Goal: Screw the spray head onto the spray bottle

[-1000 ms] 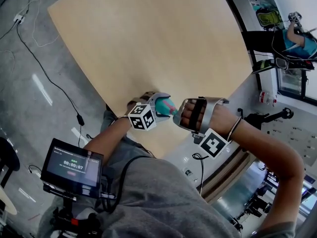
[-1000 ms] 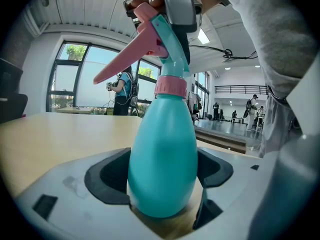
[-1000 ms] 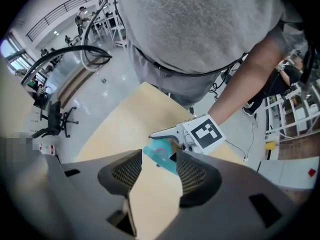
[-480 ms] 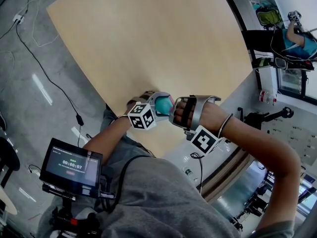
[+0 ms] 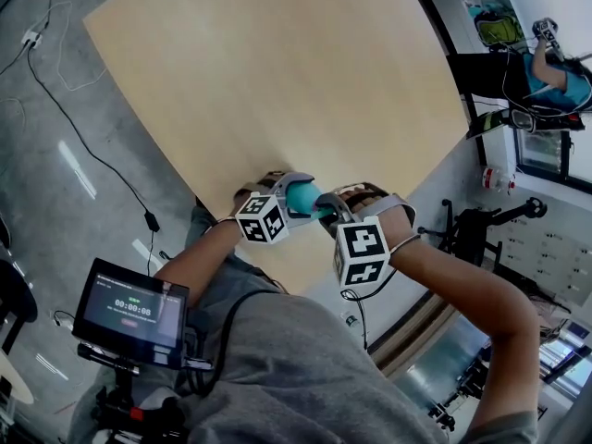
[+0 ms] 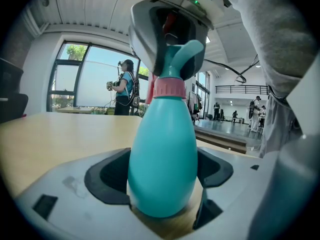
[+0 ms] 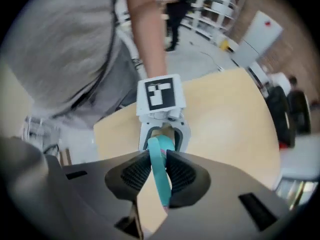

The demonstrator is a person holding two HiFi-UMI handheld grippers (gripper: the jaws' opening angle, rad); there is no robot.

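Note:
A teal spray bottle (image 6: 162,169) stands on the wooden table (image 5: 277,72) close to its near edge, with my left gripper (image 6: 162,176) shut on its wide body. A pink collar (image 6: 168,88) rings the neck, and the teal spray head (image 7: 161,171) sits on top. My right gripper (image 7: 161,176) points straight down over it. Its jaws have just been closing, and its ribbed pads (image 7: 136,174) now press both sides of the spray head. In the head view the bottle (image 5: 301,197) shows between the left gripper (image 5: 294,200) and the right gripper (image 5: 331,209).
The table stretches away beyond the bottle, with its edge just under my hands. A monitor on a stand (image 5: 129,305) is at the lower left, and a cable (image 5: 92,146) trails on the floor. A person (image 6: 124,86) stands by the far windows.
My right gripper has rolled so that its marker cube now faces the head camera, has sunk onto the spray head, and its jaws have closed on it. The left gripper and bottle have stayed still.

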